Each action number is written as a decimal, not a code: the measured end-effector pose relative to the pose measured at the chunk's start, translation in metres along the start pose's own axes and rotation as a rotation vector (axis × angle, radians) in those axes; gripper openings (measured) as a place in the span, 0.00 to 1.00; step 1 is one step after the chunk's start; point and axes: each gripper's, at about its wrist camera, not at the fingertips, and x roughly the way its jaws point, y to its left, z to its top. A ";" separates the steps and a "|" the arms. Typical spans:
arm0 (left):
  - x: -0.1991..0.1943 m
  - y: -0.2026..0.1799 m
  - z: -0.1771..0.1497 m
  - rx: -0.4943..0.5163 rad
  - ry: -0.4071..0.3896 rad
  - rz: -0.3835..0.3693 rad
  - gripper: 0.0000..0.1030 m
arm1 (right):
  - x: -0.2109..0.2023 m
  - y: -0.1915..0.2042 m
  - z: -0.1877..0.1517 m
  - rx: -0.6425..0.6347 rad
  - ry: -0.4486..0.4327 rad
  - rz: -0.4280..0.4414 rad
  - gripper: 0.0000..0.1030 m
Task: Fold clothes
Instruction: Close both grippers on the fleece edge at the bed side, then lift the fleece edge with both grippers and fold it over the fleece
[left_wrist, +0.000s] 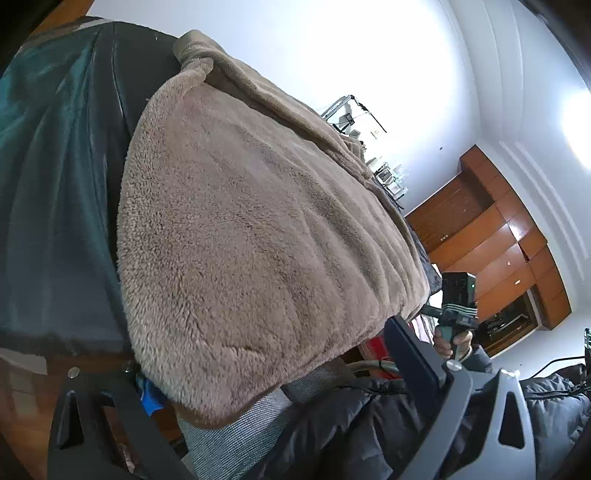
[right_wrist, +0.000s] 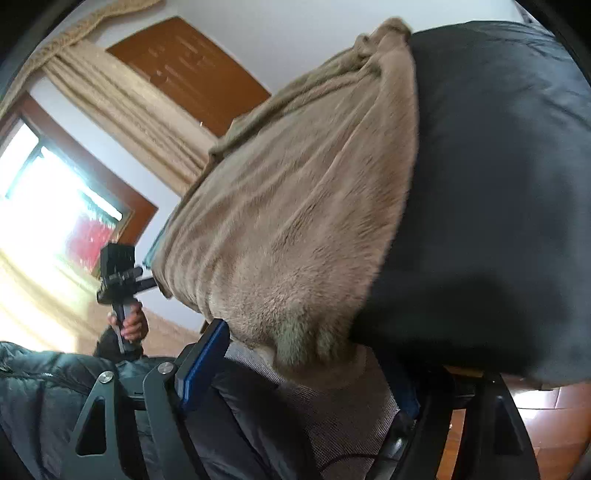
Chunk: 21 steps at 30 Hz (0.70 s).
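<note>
A fluffy tan garment (left_wrist: 251, 229) (right_wrist: 295, 221) lies spread over a dark-covered surface (left_wrist: 55, 184) (right_wrist: 498, 184), and its near edge hangs over the front. My left gripper (left_wrist: 269, 358) sits low at that edge. Its jaws stand wide, and the hem hangs between the blue pads (left_wrist: 410, 350) with no pad pressing on it. My right gripper (right_wrist: 328, 350) is open at the other near corner, with the hanging corner between its fingers (right_wrist: 203, 369). Each view shows the other gripper in a hand: the right one (left_wrist: 458, 306) and the left one (right_wrist: 118, 273).
A grey knit fabric (left_wrist: 236, 428) (right_wrist: 332, 406) hangs below the tan hem. A person's dark puffer jacket (left_wrist: 369, 424) (right_wrist: 37, 387) is close behind the grippers. A wooden wardrobe (left_wrist: 498, 240), a bright window (right_wrist: 55, 206), a curtain (right_wrist: 122, 99) and wooden floor (right_wrist: 535, 424) surround the surface.
</note>
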 end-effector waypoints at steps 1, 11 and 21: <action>0.004 0.001 0.000 -0.001 0.016 0.019 0.72 | 0.005 0.003 0.000 -0.016 0.010 0.004 0.60; -0.001 -0.016 -0.001 0.024 0.096 0.090 0.28 | -0.007 0.042 -0.009 -0.203 0.014 0.019 0.16; -0.034 -0.039 0.016 0.029 0.003 0.040 0.22 | -0.046 0.075 0.019 -0.293 -0.224 0.097 0.16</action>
